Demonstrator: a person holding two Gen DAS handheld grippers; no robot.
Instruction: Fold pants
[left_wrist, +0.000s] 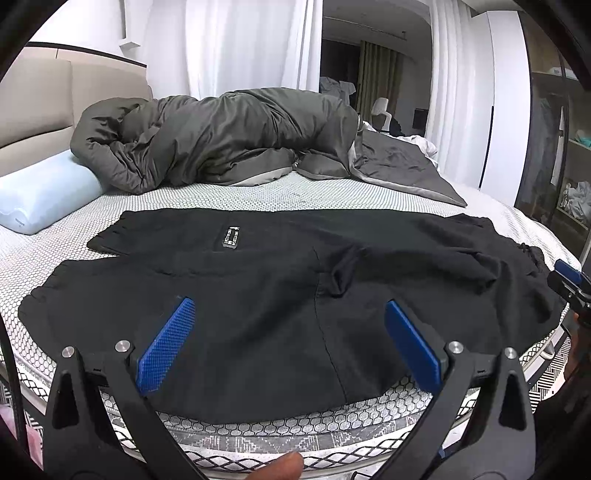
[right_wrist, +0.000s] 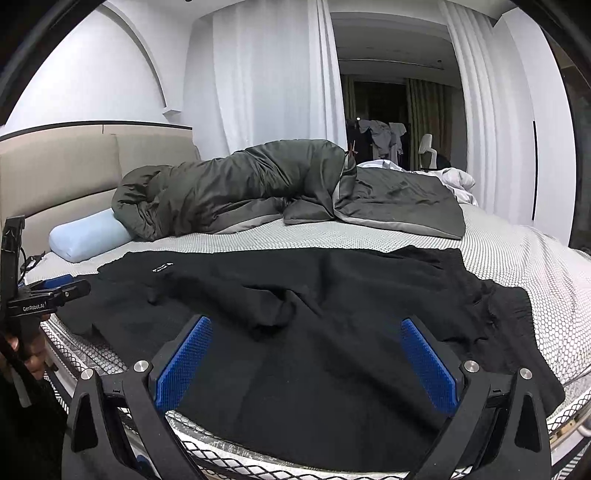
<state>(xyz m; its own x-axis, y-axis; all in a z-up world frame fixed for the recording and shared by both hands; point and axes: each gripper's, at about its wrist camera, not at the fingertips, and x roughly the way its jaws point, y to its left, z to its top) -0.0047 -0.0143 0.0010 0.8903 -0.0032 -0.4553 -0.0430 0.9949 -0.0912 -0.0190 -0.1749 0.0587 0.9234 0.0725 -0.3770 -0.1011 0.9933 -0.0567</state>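
- White curtains (right_wrist: 273, 74) and a padded beige headboard (left_wrist: 40, 107) are framing a bedroom, and a bed (left_wrist: 258, 192) with a honeycomb-patterned mattress cover is filling both views
- Left tongs (left_wrist: 288, 332) are hovering with both blue pads spread wide apart over the near edge of the bed, gripping nothing; a fingertip (left_wrist: 284, 467) is showing at the bottom of the left wrist view
- Right tongs (right_wrist: 306, 354) are likewise standing wide apart and clamping nothing, poised over the dark cloth at the bed's near edge
- Black pants (left_wrist: 295, 280) are lying spread across the near part of the mattress, directly under both tongs, with wrinkles bunching near the middle and the near hem reaching the mattress edge
- A small label (left_wrist: 231, 237) with white print is sitting on the far left part of the pants
- In the right wrist view the left tongs (right_wrist: 55, 290) are showing at the left border, with a hand (right_wrist: 31, 354) gripping the handle below them
- Behind the pants, a dark olive duvet (right_wrist: 240, 192) is lying heaped across the far side of the bed
- A pale blue pillow (left_wrist: 44, 192) is resting at the left, touching the duvet and just beside the headboard
- Farther back, through the gap in the curtains, clothes (right_wrist: 380, 136) are hanging in a dim area and a white chair (right_wrist: 428, 151) is standing beside them
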